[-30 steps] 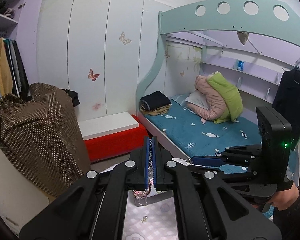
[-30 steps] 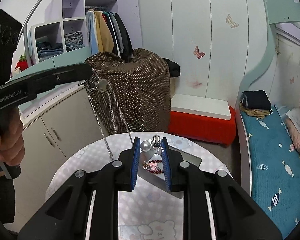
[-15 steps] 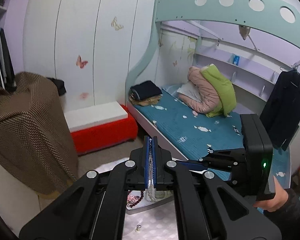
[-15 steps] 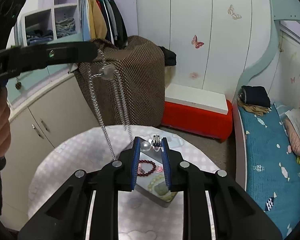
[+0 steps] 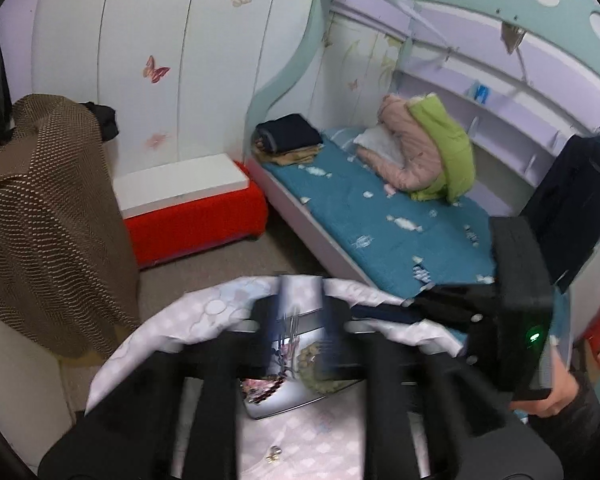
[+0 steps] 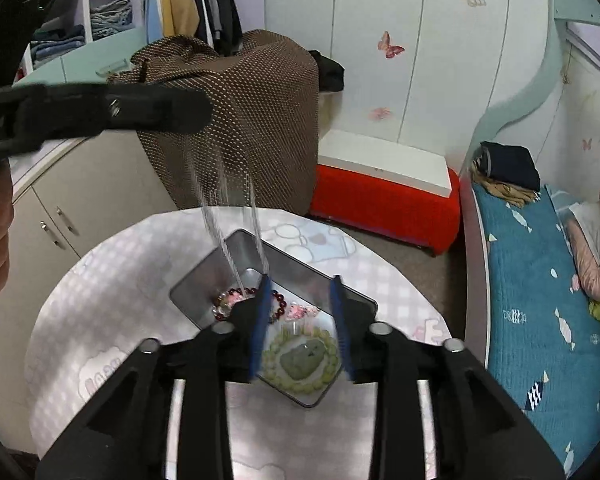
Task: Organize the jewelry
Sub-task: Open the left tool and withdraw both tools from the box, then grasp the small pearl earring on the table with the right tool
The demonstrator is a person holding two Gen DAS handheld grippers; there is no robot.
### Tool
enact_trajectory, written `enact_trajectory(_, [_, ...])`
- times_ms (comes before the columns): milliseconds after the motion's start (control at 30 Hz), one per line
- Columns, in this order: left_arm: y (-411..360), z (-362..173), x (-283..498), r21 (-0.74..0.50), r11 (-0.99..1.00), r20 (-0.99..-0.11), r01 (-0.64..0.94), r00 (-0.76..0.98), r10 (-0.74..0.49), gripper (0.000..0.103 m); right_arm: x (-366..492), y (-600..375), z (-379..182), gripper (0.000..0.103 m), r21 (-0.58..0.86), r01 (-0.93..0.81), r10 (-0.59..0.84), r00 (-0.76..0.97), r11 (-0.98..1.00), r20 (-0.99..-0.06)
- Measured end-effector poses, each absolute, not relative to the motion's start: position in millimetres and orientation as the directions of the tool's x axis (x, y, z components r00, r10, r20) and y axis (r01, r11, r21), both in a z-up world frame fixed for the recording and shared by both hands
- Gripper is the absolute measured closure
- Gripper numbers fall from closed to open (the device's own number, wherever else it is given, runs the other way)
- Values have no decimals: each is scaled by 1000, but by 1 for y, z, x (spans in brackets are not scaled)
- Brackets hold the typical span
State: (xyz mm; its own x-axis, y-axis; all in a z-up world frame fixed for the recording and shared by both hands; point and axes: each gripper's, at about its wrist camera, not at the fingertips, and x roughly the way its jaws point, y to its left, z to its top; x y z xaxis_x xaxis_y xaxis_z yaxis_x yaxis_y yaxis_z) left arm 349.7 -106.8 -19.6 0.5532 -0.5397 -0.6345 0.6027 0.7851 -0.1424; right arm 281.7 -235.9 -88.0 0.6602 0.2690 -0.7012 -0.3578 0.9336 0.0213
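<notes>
A grey metal tray [image 6: 204,280] lies on the round table [image 6: 100,300] and holds a dark red bead bracelet [image 6: 280,304], pink pieces [image 6: 300,312] and a green bead bracelet [image 6: 300,360]. A silver chain necklace [image 6: 228,208], blurred, falls from under my left gripper [image 6: 200,112] towards the tray. In the left wrist view my left gripper [image 5: 298,340] is blurred, its jaws apart, with the chain [image 5: 290,328] between them over the tray [image 5: 284,404]. My right gripper [image 6: 300,328] is open and empty above the tray; it also shows in the left wrist view [image 5: 380,312].
A small metal piece [image 5: 274,454] lies loose on the tablecloth near me. A brown dotted cloth [image 6: 240,120] covers furniture behind the table. A red bench [image 6: 384,200], a bed [image 6: 532,300] and cabinets [image 6: 60,200] surround the table.
My left gripper has opened and the necklace is dropping towards the tray. My right gripper has opened wider and let go of the pearl piece. Both views tilted down over the tray.
</notes>
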Motion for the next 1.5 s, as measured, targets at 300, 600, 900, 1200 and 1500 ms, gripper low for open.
enact_trajectory(300, [-75, -22, 324, -72, 873, -582, 483, 691, -430, 8, 256, -255, -77, 13, 65, -270, 250, 739, 961, -626])
enact_trajectory(600, [-31, -42, 270, 45, 959, -508, 279, 833, -219, 6, 216, -257, -81, 11, 135, -187, 231, 761, 973, -607])
enact_trajectory(900, [10, -83, 237, -13, 990, -551, 142, 825, -126, 6, 195, -213, -115, 11, 132, -264, 282, 688, 956, -669])
enact_trajectory(1200, [27, -120, 222, -35, 994, -615, 102, 782, -102, 6, 210, -168, -158, 39, 127, -346, 323, 597, 930, -734])
enact_trajectory(1500, [28, -137, 227, -57, 994, -652, 97, 750, -110, 6, 232, -139, -185, 53, 117, -408, 345, 548, 905, -762])
